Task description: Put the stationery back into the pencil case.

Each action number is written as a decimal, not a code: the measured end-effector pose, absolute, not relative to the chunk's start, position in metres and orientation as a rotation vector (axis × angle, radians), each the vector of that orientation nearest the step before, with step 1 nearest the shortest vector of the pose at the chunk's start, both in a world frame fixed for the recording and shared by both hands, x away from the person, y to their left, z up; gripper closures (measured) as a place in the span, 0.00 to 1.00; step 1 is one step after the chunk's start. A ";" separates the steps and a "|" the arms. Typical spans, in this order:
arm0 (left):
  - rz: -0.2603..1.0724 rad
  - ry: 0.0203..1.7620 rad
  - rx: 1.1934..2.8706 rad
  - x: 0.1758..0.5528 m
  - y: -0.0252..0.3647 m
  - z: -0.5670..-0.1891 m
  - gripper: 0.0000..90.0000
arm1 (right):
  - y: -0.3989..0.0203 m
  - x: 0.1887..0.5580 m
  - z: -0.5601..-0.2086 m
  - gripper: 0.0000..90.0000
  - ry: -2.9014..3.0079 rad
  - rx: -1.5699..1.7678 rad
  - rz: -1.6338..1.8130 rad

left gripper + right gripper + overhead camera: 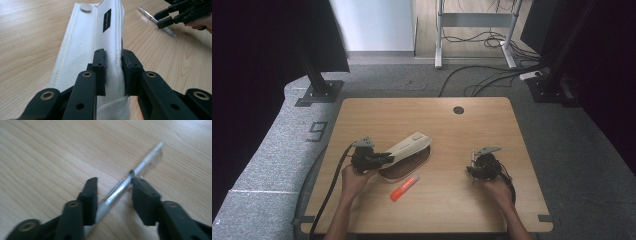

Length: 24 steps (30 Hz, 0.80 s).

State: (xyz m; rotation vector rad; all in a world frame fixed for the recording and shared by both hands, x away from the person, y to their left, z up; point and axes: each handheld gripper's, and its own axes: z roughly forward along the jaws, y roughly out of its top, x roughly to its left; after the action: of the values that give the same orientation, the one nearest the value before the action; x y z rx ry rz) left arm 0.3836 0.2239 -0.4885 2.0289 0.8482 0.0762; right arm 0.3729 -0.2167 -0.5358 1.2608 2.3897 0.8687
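**Left gripper holds the pouch while your right lines up on the pen**

Left gripper (pixel 379 158), from the high view, pins the white pouch (pixel 409 145) near the table's (pixel 427 107) middle, so its mouth probably stays put for loading. An orange marker (pixel 404 187) lies toward the near edge. Your right gripper (pixel 473 169) sits near the right edge.

From the left gripper view, your jaws are clamped on the pouch's (pixel 92 42) fabric edge.

From the right gripper view, your jaws stand apart astride the pen (pixel 130 182), lying flat on the wood, not yet gripped.

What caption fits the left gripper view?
Left gripper pinching a white pencil case on the wooden table, a pen nearby.
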 end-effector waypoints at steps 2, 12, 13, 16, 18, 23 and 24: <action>0.076 0.848 2.029 0.384 0.224 -0.488 0.83 | -0.217 0.371 -0.535 0.68 2.398 1.258 0.862; 0.076 0.847 2.030 0.384 0.224 -0.489 0.83 | -0.218 0.367 -0.531 0.82 2.427 1.282 0.904; 0.076 0.847 2.030 0.384 0.224 -0.489 0.83 | -0.218 0.367 -0.531 0.82 2.427 1.282 0.904; 0.075 0.847 2.029 0.384 0.224 -0.489 0.83 | -0.212 0.366 -0.532 0.84 2.468 1.277 0.908; 0.075 0.846 2.030 0.384 0.224 -0.489 0.83 | -0.207 0.364 -0.533 0.86 2.484 1.252 0.913; 0.078 0.846 2.031 0.384 0.224 -0.488 0.83 | -0.201 0.363 -0.532 0.87 2.492 1.207 0.864; 0.079 0.846 2.029 0.384 0.224 -0.488 0.83 | -0.201 0.362 -0.532 0.87 2.488 1.205 0.868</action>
State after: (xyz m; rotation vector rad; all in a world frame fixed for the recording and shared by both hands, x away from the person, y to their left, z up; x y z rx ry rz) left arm 0.3836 0.2241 -0.4884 2.0292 0.8458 0.0790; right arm 0.3623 -0.2014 -0.5319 1.2051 2.4881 0.8683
